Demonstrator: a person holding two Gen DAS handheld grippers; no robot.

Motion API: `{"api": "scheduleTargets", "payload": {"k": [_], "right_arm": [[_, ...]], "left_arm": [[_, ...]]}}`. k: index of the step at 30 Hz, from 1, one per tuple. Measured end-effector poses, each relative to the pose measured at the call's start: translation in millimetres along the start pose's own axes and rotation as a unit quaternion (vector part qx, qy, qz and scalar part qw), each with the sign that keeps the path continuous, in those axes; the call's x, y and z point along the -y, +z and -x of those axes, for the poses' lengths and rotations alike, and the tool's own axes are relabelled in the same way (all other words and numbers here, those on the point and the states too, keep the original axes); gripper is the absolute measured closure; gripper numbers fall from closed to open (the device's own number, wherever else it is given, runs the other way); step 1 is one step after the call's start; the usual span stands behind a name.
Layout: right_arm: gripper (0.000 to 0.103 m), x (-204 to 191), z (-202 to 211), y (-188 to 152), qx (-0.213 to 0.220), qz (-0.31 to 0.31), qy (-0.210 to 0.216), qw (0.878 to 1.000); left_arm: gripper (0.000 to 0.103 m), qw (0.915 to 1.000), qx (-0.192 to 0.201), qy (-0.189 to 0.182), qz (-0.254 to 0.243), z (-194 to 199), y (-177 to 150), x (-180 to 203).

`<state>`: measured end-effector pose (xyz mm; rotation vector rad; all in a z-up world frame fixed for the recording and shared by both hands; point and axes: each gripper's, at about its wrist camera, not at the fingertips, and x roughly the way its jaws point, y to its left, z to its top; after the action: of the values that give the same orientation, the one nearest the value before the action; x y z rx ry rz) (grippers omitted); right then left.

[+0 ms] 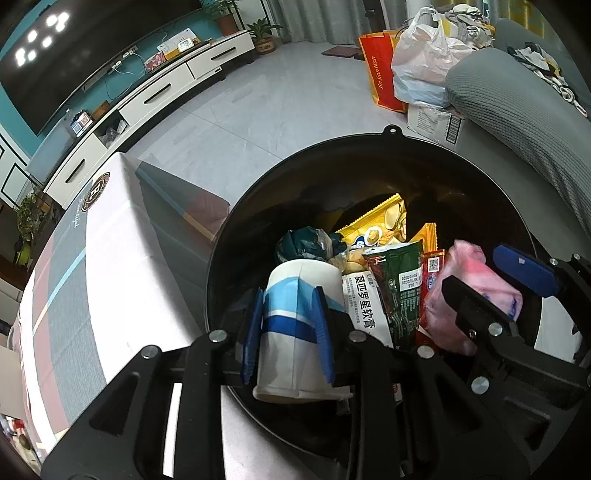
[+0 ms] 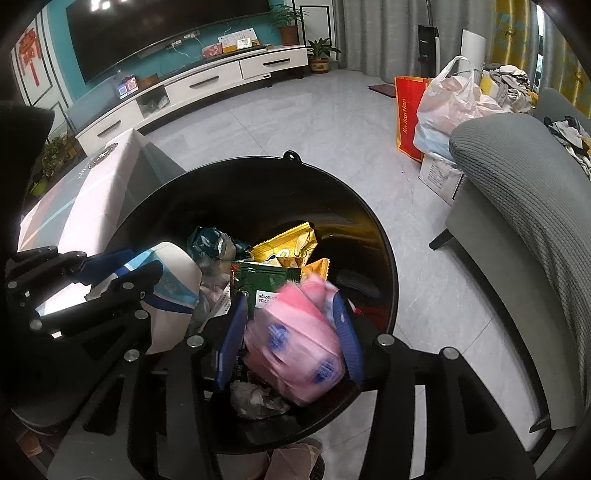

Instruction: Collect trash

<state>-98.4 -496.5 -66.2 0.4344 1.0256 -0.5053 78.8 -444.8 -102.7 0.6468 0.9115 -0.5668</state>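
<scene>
A home living room: a large wall-mounted television [image 2: 166,33] above a long white TV cabinet [image 2: 207,83], potted plants [image 2: 319,53], grey curtains [image 2: 373,33], a grey sofa [image 2: 524,192] and a tiled floor [image 2: 295,122].

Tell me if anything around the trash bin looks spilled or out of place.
Nothing looks spilled. The paper cup and the pink packet sit between hand-held gripper fingers above the black bin, over wrappers already inside. The packet looks blurred, possibly dropping.

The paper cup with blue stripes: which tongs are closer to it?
Left. The left tongs have the paper cup between their fingers; the right tongs are beside it, around the pink packet.
</scene>
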Motion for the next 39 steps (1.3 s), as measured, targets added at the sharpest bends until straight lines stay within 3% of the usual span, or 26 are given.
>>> {"api": "scheduleTargets", "payload": {"k": [19, 27, 39], "right_arm": [[0.049, -2.8, 21.8, -0.1, 0.013, -0.005, -0.008, 1.0], [0.034, 0.6, 44.0, -3.8, 0.023, -0.018, -0.018, 0.999], [0.013, -7.3, 97.6, -14.2, 0.046, -0.018, -0.022, 0.999]], "left_arm": [[0.042, 0.9996, 0.026, -0.005, 0.014, 27.3, 0.3, -9.7], [0.02, 0.999, 0.036, 0.001, 0.026, 51.8, -8.1, -22.9], [0.008, 0.9971, 0.058, -0.006, 0.049, 109.9, -37.3, -46.3]]}}
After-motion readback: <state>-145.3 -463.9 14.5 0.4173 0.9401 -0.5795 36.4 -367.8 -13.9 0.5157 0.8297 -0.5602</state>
